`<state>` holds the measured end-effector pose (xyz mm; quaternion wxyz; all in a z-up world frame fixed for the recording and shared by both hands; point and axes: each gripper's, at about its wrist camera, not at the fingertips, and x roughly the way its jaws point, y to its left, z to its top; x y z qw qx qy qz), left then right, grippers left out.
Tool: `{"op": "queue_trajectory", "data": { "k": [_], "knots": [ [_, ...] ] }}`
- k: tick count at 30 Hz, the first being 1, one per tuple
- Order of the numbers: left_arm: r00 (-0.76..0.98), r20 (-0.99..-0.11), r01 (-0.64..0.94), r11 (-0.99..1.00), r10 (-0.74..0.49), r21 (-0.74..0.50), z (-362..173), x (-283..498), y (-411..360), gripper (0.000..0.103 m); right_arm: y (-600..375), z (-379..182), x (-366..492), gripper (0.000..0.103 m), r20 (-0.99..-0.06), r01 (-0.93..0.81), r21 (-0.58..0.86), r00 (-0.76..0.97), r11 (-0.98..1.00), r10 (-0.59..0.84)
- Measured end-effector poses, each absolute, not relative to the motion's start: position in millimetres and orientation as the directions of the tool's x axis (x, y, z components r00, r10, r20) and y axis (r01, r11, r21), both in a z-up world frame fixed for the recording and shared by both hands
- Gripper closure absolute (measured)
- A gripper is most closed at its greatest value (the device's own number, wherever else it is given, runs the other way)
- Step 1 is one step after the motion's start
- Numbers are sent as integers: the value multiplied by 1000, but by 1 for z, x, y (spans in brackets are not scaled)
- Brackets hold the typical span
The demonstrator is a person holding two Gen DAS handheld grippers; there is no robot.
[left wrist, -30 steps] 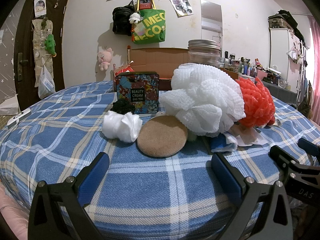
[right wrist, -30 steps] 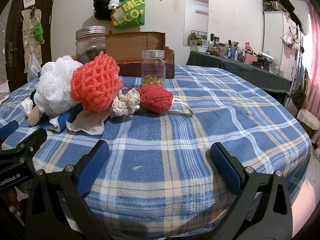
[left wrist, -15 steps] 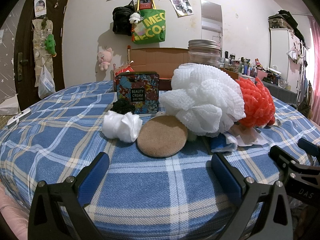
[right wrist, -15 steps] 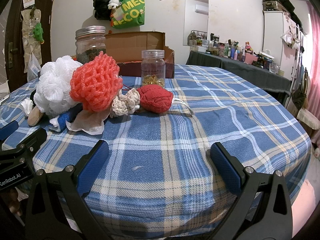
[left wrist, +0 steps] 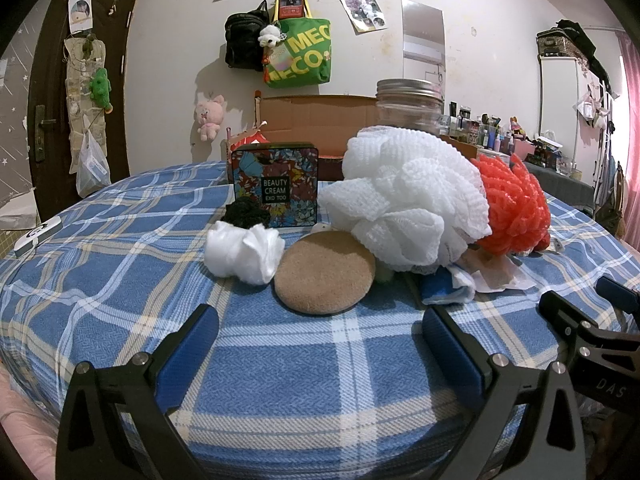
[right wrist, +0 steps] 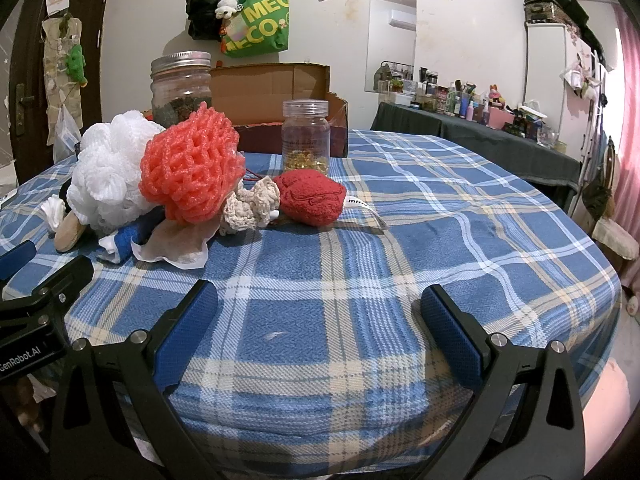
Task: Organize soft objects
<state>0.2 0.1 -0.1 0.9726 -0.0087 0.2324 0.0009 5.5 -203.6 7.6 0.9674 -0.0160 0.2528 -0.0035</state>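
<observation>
Soft goods, unsorted, heaped toward the far-left part of the plaid-covered table (right wrist: 420, 240). Contents, as listed from the two wrist views: white mesh pouf (left wrist: 404, 196), touching the coral mesh pouf (right wrist: 192, 168) on its right; tan round sponge (left wrist: 325, 278) leaning at the white pouf's base, nearest the front edge; small white puff (left wrist: 242, 251) just beside the sponge, with a black scrunchy item (left wrist: 245, 214) behind it; cream crocheted piece (right wrist: 250, 206) and red knit pad (right wrist: 313, 198) at the heap's right end; blue-and-white cloth (left wrist: 444, 286) and a thin pale sheet (right wrist: 176, 242) under the poufs.

Hard goods behind the heap: floral tin (left wrist: 275, 184), large glass jar (right wrist: 181, 88), small clear jar (right wrist: 306, 136), open cardboard box (right wrist: 272, 92) toward the far edge.

Step in hand, by judgement: approach, no item yet picked. The box is a likely destination, though nothing confirms it.

Left gripper (left wrist: 320, 356): fingers spread wide, empty, low over the front edge, touching nothing; sponge directly ahead between the finger lines. Right gripper (right wrist: 318, 334): likewise spread wide and empty, over bare cloth at the front edge, well apart from the red pad.

Next move calls for: advancing one gripper to a single item at the heap's fringe, sponge or red pad, and closing gently, since the poufs will compress and may drag neighbours.
</observation>
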Motion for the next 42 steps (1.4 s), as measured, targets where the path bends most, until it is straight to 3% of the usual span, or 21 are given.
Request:
{"op": "queue_trajectory", "data": {
  "k": [13, 22, 29, 36, 42],
  "knots": [
    [880, -473, 42, 999, -53, -33, 9, 0, 4, 0, -204, 16, 6, 0, -505, -43, -12, 863, 999, 31],
    [900, -408, 134, 988, -154, -77, 43, -4, 12, 0, -210, 42, 9, 0, -444, -86, 19, 892, 996, 86],
    [895, -407, 152, 983, -182, -105, 66, 13, 24, 0, -221, 59, 27, 0, -435, -73, 11, 898, 997, 70],
    [868, -471, 100, 985, -156, -143, 74, 35, 59, 0, -235, 65, 54, 0, -481, -46, -12, 876, 999, 34],
    [828, -548, 85, 992, -120, -89, 69, 62, 81, 2, -238, 59, 83, 0, -556, -63, -38, 830, 997, 32]
  ]
}}
